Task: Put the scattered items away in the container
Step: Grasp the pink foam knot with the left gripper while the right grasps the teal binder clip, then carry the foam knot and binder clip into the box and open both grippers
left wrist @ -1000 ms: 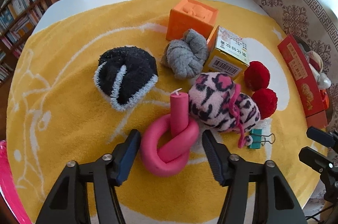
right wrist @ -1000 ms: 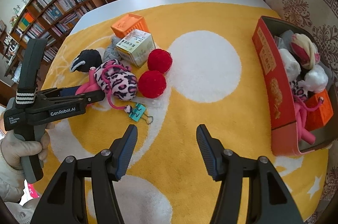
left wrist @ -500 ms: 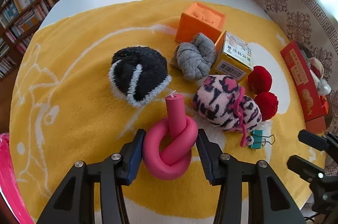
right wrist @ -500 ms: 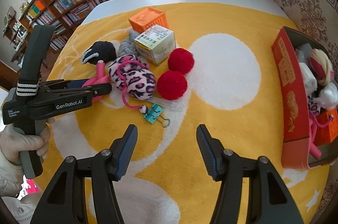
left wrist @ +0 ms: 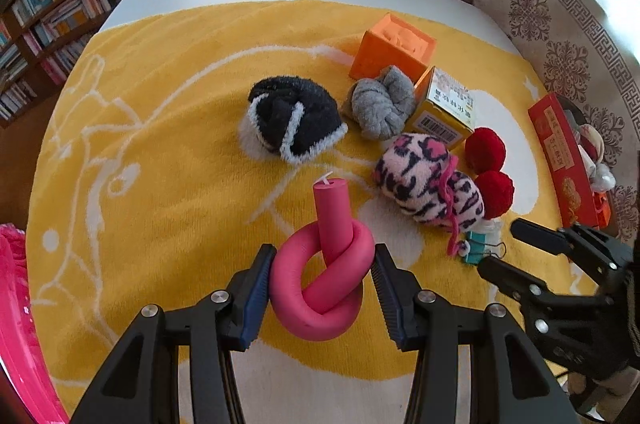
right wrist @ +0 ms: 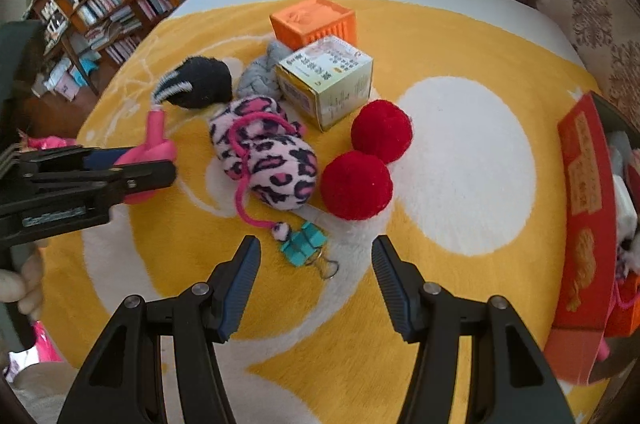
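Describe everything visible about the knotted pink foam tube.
The pink foam tube looks soft, smooth and matte, tied in a single loose knot. One blunt end stands up, with a white tag at its tip. It sits on the yellow blanket, clamped between the pads of the left gripper, apart from the other scattered items.

The left tool (left wrist: 322, 284) clamps the knotted pink foam roller (left wrist: 326, 272) over the yellow towel (left wrist: 160, 144). Beyond lie a black fuzzy sock (left wrist: 294, 116), a grey sock (left wrist: 382, 102), a leopard-print pouch (left wrist: 426, 180) and two red pompoms (left wrist: 490, 168).
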Demonstrator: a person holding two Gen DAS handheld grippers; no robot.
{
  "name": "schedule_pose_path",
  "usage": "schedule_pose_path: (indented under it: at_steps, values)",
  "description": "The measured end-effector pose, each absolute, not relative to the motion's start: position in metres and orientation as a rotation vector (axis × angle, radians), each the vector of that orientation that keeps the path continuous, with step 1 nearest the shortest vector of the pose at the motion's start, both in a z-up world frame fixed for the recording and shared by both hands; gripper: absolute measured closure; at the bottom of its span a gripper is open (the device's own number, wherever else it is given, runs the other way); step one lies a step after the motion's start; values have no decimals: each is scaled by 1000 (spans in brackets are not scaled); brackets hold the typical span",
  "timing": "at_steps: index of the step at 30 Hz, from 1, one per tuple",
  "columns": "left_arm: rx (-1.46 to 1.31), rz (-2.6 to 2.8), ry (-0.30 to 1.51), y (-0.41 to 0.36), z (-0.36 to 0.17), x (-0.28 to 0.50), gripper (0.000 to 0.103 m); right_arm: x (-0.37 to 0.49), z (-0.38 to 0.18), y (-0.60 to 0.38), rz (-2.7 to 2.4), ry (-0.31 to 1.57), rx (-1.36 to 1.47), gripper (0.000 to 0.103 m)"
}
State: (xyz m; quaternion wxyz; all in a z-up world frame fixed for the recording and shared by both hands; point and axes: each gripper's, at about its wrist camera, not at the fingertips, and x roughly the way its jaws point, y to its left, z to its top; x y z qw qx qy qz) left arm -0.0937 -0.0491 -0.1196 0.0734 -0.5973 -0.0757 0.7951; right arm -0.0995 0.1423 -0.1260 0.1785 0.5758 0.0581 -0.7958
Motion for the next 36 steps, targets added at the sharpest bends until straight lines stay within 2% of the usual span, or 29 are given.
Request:
schedule_pose_path:
  at_steps: [3, 5, 20, 36]
  values:
    - [-1800, 2386, -234, -49, -117, -94, 53, -100, -137, 141, -2210, 202, 1662, 64]
    - [-1800, 2388, -234, -48, -116, -94, 53, -99, -140, 141, -2195, 203, 1660, 69]
    - [-1781, 2401, -209, -20, -107, -90, 53, -89, -118, 164, -2182, 122, 1614, 69]
    - [-1690, 2382, -90, 64, -81, -93, 53, -69, -75, 233, -2306, 15, 1527, 69]
